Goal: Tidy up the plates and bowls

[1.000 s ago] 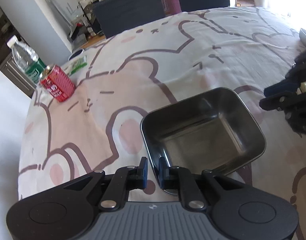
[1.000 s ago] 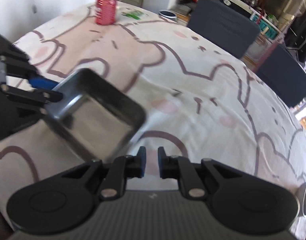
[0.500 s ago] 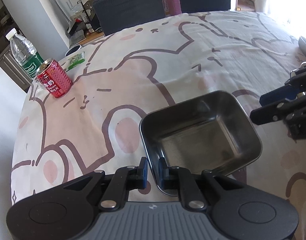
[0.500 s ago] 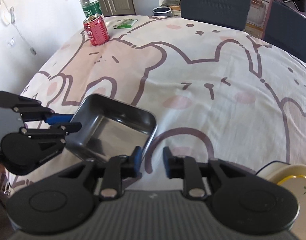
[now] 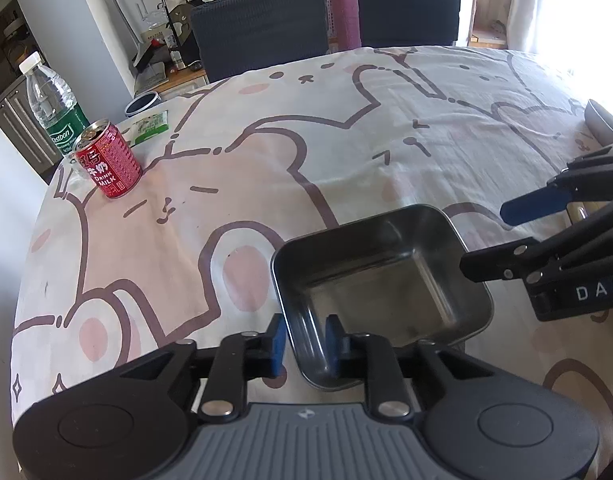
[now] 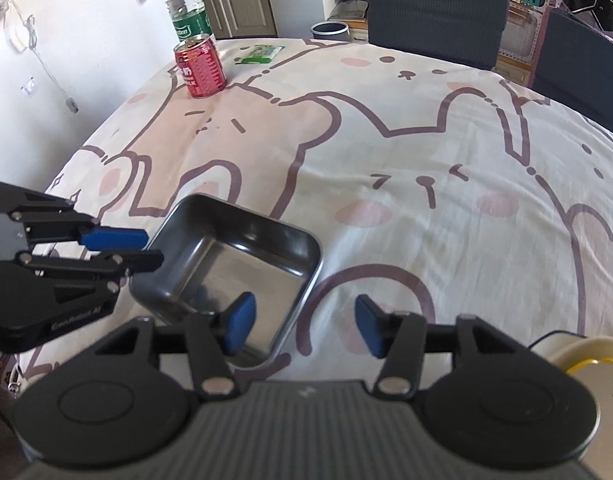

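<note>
Handover or hand-off looks like the step in hand: left gripper (image 5: 304, 338) holds a square steel bowl (image 5: 380, 278) by the rim at one corner, one pad inside the wall, one outside, jaws closed down onto the metal. Bowl sits low over the tablecloth (image 5: 266, 152) near the near edge of the table; whether its base touches the cloth I cannot tell.

Right gripper (image 6: 304, 326) is wide open and holds nothing. In its own view, its left pad (image 6: 238, 322) hangs over the bowl's interior and its right pad is outside, so the bowl's near-right wall lies between the jaws, not yet touched. Bowl (image 6: 230, 264) is tilted slightly in that view.

To do this well, as I judge it: bring the right jaws squarely down over that wall, seat the pads deep enough to clear the rolled rim, and close before the left lets go. Thin polished steel will likely slip or pivot under a shallow pinch. Keep the bowl level while both hold.

A cream dish with a yellow rim (image 6: 582, 364) sits at the near right edge, a possible stacking spot. Red can (image 5: 108, 166) and water bottle (image 5: 52, 114) stand at the far left corner, well apart.
</note>
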`<action>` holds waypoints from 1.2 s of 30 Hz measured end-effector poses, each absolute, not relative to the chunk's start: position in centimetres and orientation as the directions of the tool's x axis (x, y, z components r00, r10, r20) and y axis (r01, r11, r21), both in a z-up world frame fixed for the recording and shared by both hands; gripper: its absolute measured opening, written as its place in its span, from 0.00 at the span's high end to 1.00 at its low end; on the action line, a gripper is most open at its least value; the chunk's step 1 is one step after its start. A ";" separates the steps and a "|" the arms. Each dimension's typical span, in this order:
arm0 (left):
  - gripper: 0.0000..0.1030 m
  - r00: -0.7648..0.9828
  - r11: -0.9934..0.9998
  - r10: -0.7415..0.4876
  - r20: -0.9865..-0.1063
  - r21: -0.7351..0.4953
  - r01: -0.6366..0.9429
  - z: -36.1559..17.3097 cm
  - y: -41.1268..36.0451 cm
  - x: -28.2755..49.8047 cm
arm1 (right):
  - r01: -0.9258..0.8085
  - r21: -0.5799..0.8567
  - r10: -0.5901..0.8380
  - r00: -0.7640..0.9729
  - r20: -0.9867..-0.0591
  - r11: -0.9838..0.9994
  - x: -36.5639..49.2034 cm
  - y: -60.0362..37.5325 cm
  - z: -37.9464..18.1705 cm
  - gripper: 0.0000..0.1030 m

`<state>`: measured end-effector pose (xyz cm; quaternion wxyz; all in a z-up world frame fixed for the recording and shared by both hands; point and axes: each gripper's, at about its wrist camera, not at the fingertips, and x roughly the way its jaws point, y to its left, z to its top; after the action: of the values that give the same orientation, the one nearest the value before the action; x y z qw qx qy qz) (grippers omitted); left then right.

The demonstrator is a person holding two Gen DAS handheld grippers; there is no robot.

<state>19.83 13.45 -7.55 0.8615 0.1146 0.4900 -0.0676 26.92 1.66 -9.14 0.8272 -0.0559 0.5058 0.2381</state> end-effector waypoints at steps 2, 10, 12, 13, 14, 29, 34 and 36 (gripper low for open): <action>0.69 0.514 0.966 -0.009 -0.858 0.125 0.226 -7.3 13.5 19.6 | -0.448 0.154 0.343 0.377 -0.860 0.880 26.8 1.5 -9.1 0.29; 0.60 0.534 0.973 0.013 -0.846 0.134 0.189 -6.9 13.9 19.6 | -0.449 0.127 0.324 0.395 -0.860 0.884 26.4 1.4 -9.0 0.22; 0.60 0.522 0.972 0.027 -0.852 0.143 0.184 -7.2 14.1 19.7 | -0.450 0.122 0.318 0.392 -0.863 0.885 26.4 1.4 -9.2 0.21; 0.60 0.517 0.972 0.033 -0.855 0.149 0.183 -7.4 14.1 19.8 | -0.451 0.117 0.314 0.391 -0.865 0.885 26.4 1.5 -9.3 0.21; 0.60 0.512 0.972 0.039 -0.858 0.153 0.181 -7.5 14.2 19.8 | -0.453 0.112 0.309 0.390 -0.867 0.884 26.4 1.5 -9.4 0.21; 0.52 0.471 0.971 0.077 -0.879 0.173 0.165 -9.0 15.3 20.2 | -0.435 0.049 0.235 0.386 -0.892 0.899 27.1 1.1 -10.7 0.18; 0.44 0.488 0.974 0.044 -0.872 0.146 0.174 -8.3 15.0 20.1 | -0.431 0.051 0.237 0.388 -0.891 0.901 27.1 1.1 -10.6 0.18; 0.34 0.506 0.974 0.025 -0.862 0.135 0.183 -7.7 14.7 19.9 | -0.440 0.068 0.260 0.395 -0.881 0.896 26.9 1.0 -10.2 0.18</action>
<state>19.90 14.68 -7.68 0.8615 0.1048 0.4947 -0.0458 26.95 1.04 -10.17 0.8304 -0.0883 0.5082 0.2107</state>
